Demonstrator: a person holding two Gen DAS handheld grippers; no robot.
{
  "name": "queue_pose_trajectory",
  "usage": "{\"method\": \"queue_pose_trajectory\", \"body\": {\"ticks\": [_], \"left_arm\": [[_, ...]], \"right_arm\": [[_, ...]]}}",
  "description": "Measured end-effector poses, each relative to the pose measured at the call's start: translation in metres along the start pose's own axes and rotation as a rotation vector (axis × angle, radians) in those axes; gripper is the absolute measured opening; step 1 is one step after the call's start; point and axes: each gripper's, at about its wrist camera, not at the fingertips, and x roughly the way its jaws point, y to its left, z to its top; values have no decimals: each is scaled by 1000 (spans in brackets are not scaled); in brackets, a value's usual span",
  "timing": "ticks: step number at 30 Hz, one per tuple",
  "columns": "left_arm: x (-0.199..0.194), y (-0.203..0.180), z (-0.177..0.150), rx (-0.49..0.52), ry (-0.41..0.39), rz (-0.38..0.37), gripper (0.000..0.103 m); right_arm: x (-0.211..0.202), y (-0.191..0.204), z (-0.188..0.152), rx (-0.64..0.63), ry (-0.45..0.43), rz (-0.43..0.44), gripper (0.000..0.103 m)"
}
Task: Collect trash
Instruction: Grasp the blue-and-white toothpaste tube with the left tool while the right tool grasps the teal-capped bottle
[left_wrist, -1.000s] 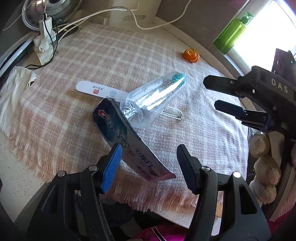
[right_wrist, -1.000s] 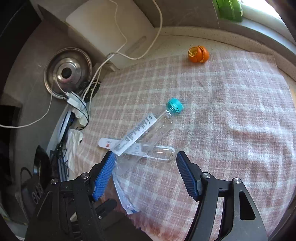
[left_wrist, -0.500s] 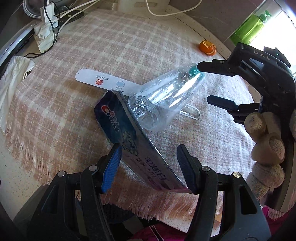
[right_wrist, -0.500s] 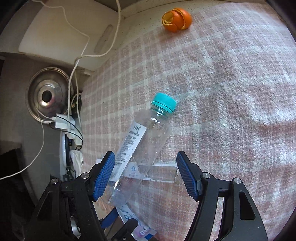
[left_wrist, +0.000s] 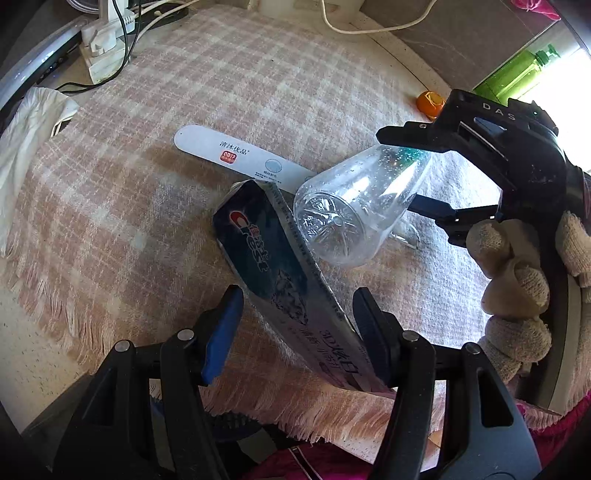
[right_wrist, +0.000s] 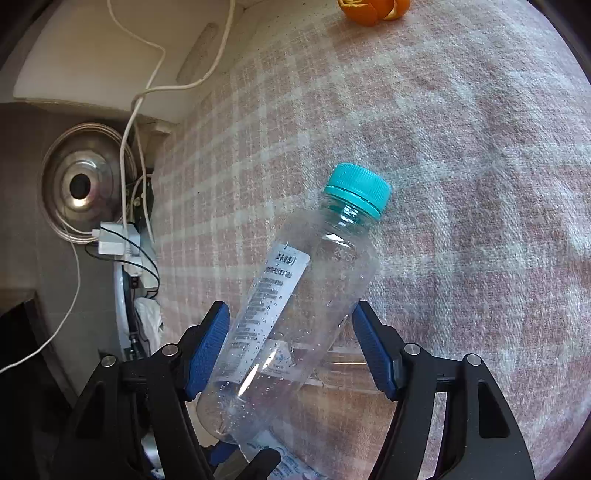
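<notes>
Surface: pale speckled, under a pink checked cloth with a fringed near edge.
Window: far right, bright daylight.
Wall: grey, far side.

"DAS" in pale letters on the black body of the right gripper, "清沐优品" plus a small red logo on the white card, "3D" among Chinese characters on the dark toothpaste box, bottle label print too small to read

Bottle lies across toothpaste box on checked cloth.
</notes>
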Motion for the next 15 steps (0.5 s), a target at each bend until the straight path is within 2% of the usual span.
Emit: {"method": "queue_pose_trajectory", "body": {"ticks": [2,6,8,10,14,15], "left_arm": [[-1,2,0,2,-1,-6,63],[-3,8,-1,-8,-4,-10,45],[-4,12,-1,-14,-4,-17,44],[-1,16,-2,-30,6,-33,35],[2,24,-3,-47,9,-45,29],[2,26,-3,-54,8,-50,22]], "right_arm": [[2,-3,1,14,5,11,69],[5,-5,3,38,9,23,69],[7,-6,3,48,7,29,69],[10,-5,3,58,6,36,69],[13,0,2,38,-4,29,69],[14,1,3,36,-3,31,69]]}}
